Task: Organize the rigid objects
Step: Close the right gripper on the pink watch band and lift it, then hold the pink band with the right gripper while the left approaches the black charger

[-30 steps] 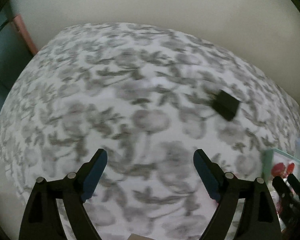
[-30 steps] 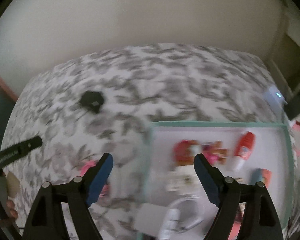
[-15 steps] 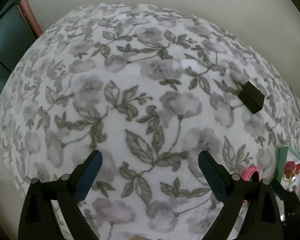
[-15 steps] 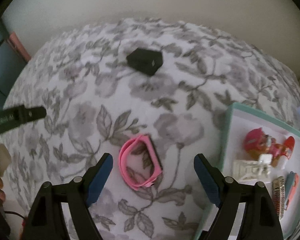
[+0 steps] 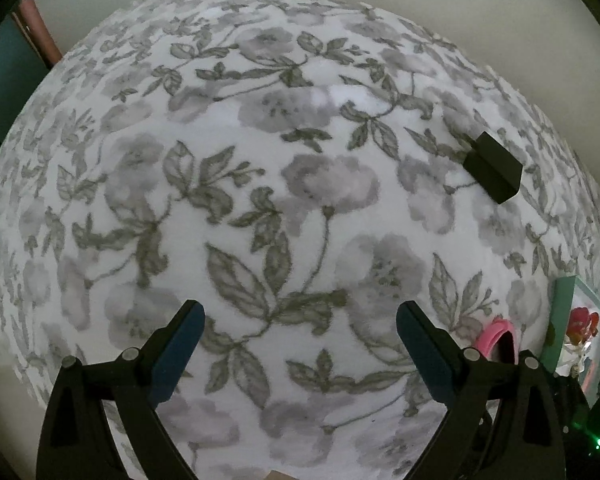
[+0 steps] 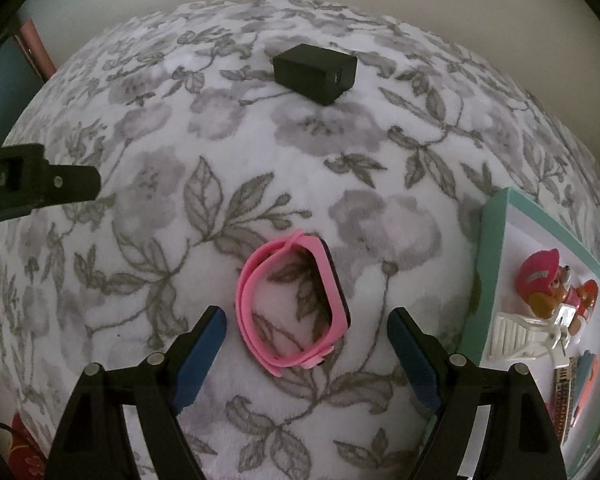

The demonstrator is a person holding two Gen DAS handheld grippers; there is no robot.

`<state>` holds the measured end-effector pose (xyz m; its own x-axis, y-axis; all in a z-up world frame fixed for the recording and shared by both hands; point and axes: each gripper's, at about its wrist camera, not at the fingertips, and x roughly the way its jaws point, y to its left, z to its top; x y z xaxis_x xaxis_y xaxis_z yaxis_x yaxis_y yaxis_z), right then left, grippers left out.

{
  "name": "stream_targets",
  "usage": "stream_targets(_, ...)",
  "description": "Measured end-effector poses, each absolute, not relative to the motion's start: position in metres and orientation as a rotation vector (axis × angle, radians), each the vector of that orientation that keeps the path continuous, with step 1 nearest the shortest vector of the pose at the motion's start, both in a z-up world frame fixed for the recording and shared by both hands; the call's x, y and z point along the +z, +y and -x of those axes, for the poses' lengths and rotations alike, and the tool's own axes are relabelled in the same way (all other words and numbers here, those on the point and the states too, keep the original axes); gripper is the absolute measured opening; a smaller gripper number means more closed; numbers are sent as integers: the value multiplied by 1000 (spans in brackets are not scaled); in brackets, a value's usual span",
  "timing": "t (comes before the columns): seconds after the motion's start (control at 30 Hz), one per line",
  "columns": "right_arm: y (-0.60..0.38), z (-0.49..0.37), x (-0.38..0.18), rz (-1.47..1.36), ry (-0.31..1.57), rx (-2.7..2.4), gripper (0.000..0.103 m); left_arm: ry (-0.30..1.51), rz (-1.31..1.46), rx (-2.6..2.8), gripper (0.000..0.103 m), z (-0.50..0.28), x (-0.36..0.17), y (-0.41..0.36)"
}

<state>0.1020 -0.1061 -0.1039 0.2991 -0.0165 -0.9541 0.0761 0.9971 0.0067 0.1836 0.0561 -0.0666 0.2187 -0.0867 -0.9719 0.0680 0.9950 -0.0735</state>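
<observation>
My L gripper [image 5: 298, 326]: two matte black plastic arms w/ triangular cut-outs, silver pivot screws on top, dark blue pads [image 5: 180, 346] on the inner faces. My R gripper [image 6: 306, 332]: same build, brighter blue pads [image 6: 202, 354]. L unit's black side bar off R's left, white lettering, one screw.

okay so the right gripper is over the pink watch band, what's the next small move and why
Probably lower the right hand-held gripper a little further and close on the pink watch band. The band lies on the floral blanket between the fingers, which are closing slightly but not yet touching it. The teal tray sits just right.
</observation>
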Motion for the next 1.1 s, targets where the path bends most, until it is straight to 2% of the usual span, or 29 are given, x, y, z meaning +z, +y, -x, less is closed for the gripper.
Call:
stream_targets(0.17, -106, -103, -103, -60, 1265, -47, 72, 1359, 22, -141, 97, -186, -71, 45)
stream_targets(0.37, -107, -107, -93, -74, 1265, -31, 55, 1365, 39, -175, 97, -189, -72, 34)
stream_targets(0.77, -123, -108, -79, -108, 1235, -43, 55, 1350, 87, -223, 97, -200, -71, 5)
stream_targets(1.1, -148, -120, -63, -169, 1173, -74, 55, 1243, 140, -298, 97, -224, -57, -27)
